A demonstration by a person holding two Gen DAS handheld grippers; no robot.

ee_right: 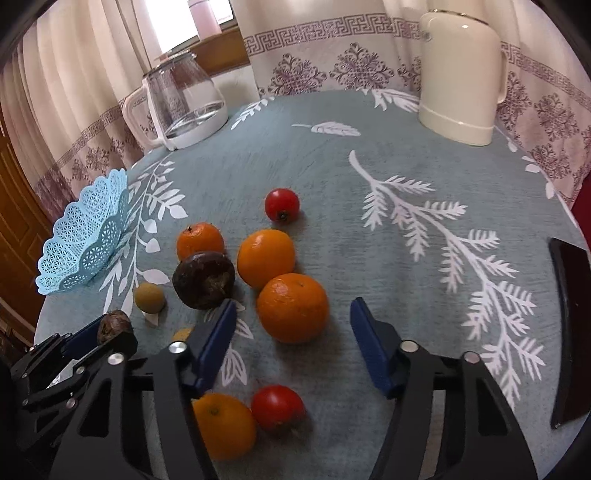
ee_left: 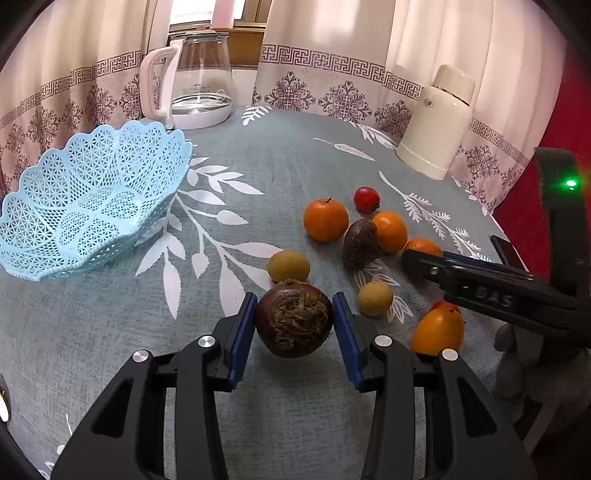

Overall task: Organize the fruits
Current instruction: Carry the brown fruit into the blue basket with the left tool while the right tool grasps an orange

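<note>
Our left gripper (ee_left: 294, 323) clamps a dark brown fruit (ee_left: 294, 318) at lower centre, while our right gripper (ee_right: 293, 338) gapes wide, empty, around an orange (ee_right: 292, 307). We judge the job barely begun: the blue basket (ee_left: 55, 254) at upper left sits empty, and the other fruits lie loose on the table (ee_left: 280, 155).

Table covered by a grey-blue tablecloth (ee_right: 314, 166) printed with white leaf sprays. Far left on the cloth: glass kettle (ee_left: 199, 79), clear body, white base and white handle, upright. Far right: cream thermos jug (ee_left: 437, 122), upright, lid on, well apart from the kettle. Near right edge of the table: a dark flat slab (ee_right: 569, 332), lying flat; cannot tell what it is. Behind the table: pale curtains (ee_left: 332, 55) with a purple key-pattern band and floral medallions. Between the curtain panels, a wooden sill; a pink cylinder (ee_right: 203, 16) stands on it.
</note>
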